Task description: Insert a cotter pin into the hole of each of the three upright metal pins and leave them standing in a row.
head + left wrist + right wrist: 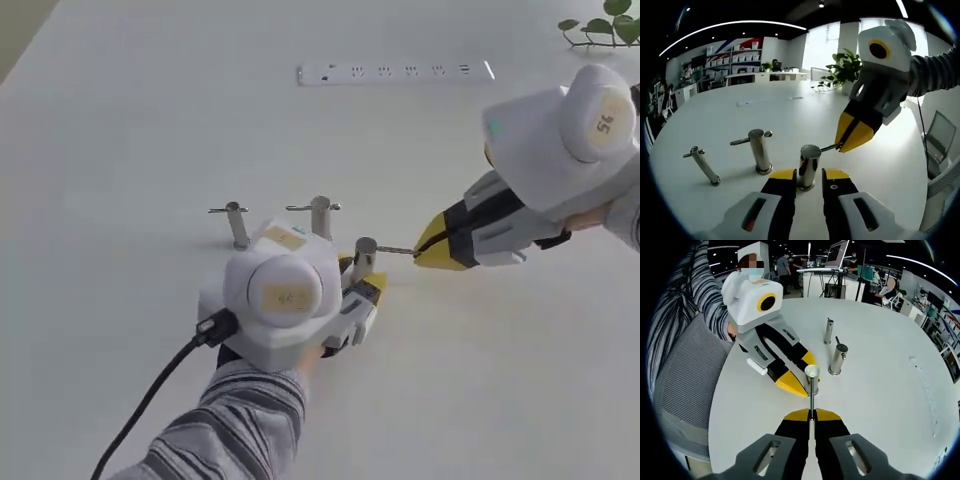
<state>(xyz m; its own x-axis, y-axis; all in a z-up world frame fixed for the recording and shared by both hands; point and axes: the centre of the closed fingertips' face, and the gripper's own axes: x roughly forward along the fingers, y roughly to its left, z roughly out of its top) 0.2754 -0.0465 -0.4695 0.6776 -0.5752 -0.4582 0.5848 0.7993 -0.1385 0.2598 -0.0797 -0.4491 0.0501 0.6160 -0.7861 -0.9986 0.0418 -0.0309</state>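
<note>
On the white table (150, 150), beside two upright steel pins (236, 225) already carrying cotter pins; third short steel pin (364, 255) clamped low in the yellow-tipped left gripper (810, 175), probably for steadiness; thin wire cotter pin (395, 250) pinched in the right gripper (812, 415), tip touching the pin's head, seemingly aiming for the hole.

The upright pins (759, 150) gleam as polished metal; the cotter pin (811, 397) is thin grey metal. Table (150, 130) smooth, matt white. Left claw (809, 176) and right claw (811, 415) have satiny plastic shells; sleeve (240, 430) striped knit.
</note>
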